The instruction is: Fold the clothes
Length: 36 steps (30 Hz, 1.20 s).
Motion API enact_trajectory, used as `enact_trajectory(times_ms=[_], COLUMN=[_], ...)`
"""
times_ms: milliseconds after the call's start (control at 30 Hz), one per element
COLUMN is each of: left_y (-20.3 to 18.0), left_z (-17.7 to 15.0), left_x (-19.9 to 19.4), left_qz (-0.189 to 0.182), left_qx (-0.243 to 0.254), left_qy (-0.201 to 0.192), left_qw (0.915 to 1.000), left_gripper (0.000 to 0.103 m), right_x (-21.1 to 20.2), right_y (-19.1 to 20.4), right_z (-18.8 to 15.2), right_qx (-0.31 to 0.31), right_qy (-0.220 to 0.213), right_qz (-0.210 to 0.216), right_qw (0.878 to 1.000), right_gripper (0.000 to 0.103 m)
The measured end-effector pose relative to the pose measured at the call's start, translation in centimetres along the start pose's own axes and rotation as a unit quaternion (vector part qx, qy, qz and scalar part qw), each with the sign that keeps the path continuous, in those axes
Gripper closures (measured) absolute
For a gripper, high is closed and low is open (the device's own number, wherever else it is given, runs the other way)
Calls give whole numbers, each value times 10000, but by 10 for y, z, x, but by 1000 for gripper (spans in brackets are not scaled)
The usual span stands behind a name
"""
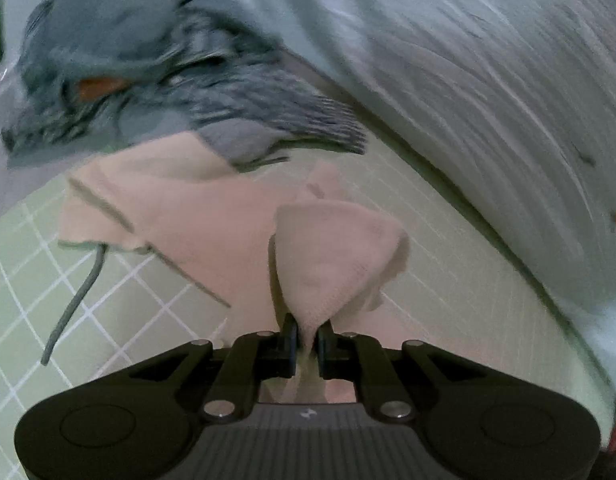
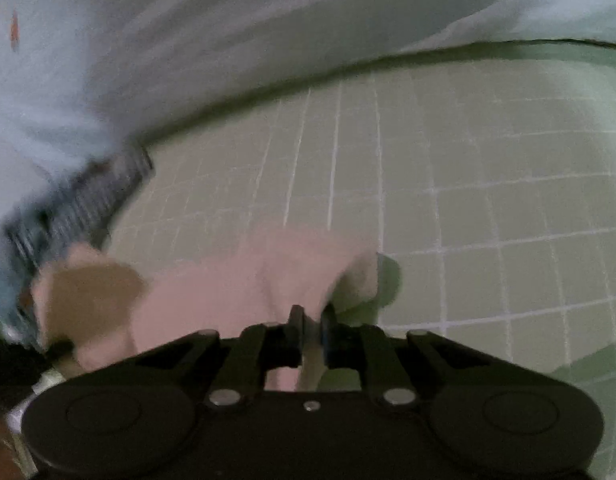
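Note:
A pale pink garment (image 1: 196, 216) lies spread on the green gridded mat (image 1: 108, 300). My left gripper (image 1: 307, 334) is shut on a bunched corner of it, and the cloth rises in a peak above the fingers. In the right wrist view the same pink garment (image 2: 228, 288) spreads left of my right gripper (image 2: 312, 322), which is shut on its edge. Both views are blurred.
A grey-blue striped garment (image 1: 156, 80) with an orange patch lies heaped behind the pink one, its ribbed cuff (image 2: 88, 196) showing at the left. A grey drawstring (image 1: 76, 300) trails on the mat. Pale wrinkled sheeting (image 1: 488, 80) borders the mat (image 2: 488, 200).

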<state>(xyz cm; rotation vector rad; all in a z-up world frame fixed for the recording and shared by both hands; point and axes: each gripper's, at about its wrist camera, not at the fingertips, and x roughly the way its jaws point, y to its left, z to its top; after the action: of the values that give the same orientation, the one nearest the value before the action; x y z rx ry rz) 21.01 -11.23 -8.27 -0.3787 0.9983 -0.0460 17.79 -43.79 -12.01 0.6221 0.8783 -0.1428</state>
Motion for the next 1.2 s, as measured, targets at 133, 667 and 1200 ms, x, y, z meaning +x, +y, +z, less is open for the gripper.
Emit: enact_trajectory(times_ms=[133,667,1200], left_y=[-37,-59,-48], left_z=[-12,-39,-52], left_x=[-10,-22,6], left_qz=[-389,-867,-350], left_qx=[508,858,983], left_qy=[110,270,718], left_qw=[9979,9922,9919], left_gripper=[78,52,37], right_x=[-77,-103,-99], right_y=[-37,-19,-78], right_z=[7,4,-7], right_qx=[185,-401,797], right_qy=[-1045,-1351,-1233], right_qz=[-438,-104,-309], right_qw=[9934,9900,9887], right_gripper=[95,95,44])
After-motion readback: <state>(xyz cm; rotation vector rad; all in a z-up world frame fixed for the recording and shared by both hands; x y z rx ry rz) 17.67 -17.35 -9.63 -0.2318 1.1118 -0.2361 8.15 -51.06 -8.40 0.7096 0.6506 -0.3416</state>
